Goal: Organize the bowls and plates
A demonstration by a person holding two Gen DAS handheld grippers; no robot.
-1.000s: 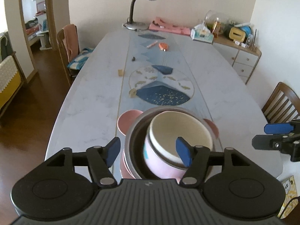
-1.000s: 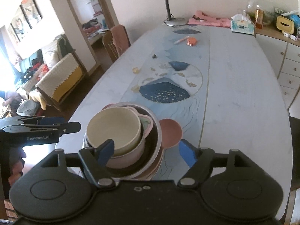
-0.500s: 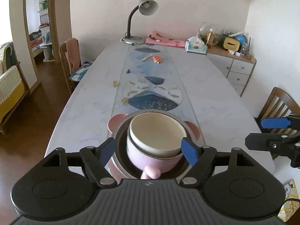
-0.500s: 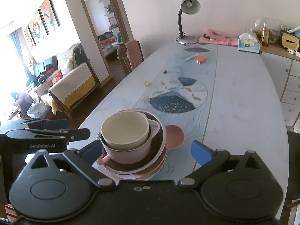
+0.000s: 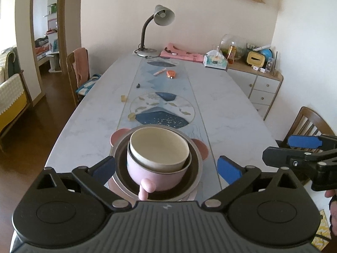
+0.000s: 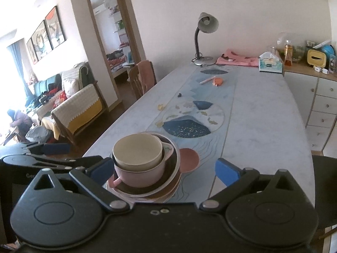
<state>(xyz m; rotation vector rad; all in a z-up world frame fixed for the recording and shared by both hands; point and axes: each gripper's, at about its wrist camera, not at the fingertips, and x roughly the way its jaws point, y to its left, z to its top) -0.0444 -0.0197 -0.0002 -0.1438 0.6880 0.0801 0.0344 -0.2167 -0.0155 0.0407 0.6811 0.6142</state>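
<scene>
From my side, the lower plates (image 5: 190, 194) of the stack are mostly hidden: I see only thin pink edges under the dark bowl (image 5: 195, 168), so I cannot count them. The near part of the stack is covered by the body of the left gripper (image 5: 166, 168). The pink cup (image 6: 143, 174) hides its own inside behind the cream bowl (image 6: 137, 154) sitting in it. In the right wrist view, the right gripper (image 6: 164, 168) body covers the table edge (image 6: 273, 147). The small dark thing (image 5: 138, 85) on the runner is too small to tell. A hand (image 5: 332, 200) is cut off by the picture's right edge.
</scene>
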